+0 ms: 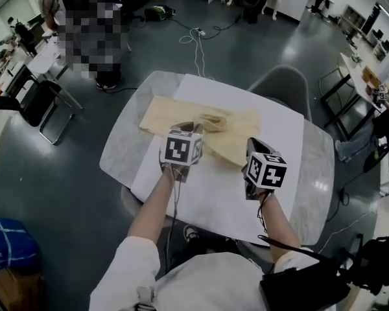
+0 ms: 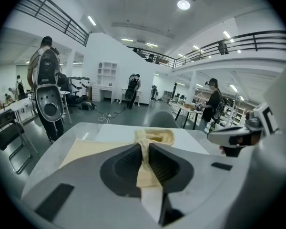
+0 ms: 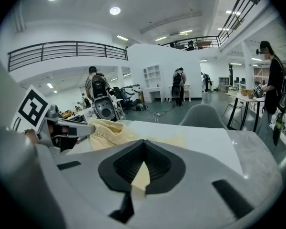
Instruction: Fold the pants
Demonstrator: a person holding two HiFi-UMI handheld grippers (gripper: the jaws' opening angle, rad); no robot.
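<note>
White-topped table (image 1: 279, 135) – pants (image 1: 165, 115) lie w/ long axis crosswise, just ahead; left gripper (image 2: 145, 159) & right gripper (image 3: 141, 170) each clamped on the fabric – side by side.

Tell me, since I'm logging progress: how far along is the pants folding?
Early. Done: the pants lie spread on the white sheet. In hand: the left gripper and right gripper each pinch tan fabric, which is bunched at the middle. Still to do: laying that fold flat, then any further folds.

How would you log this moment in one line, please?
task: fold pants | left gripper: shut on pants | right gripper: shut on pants | pants: partly on table
</note>
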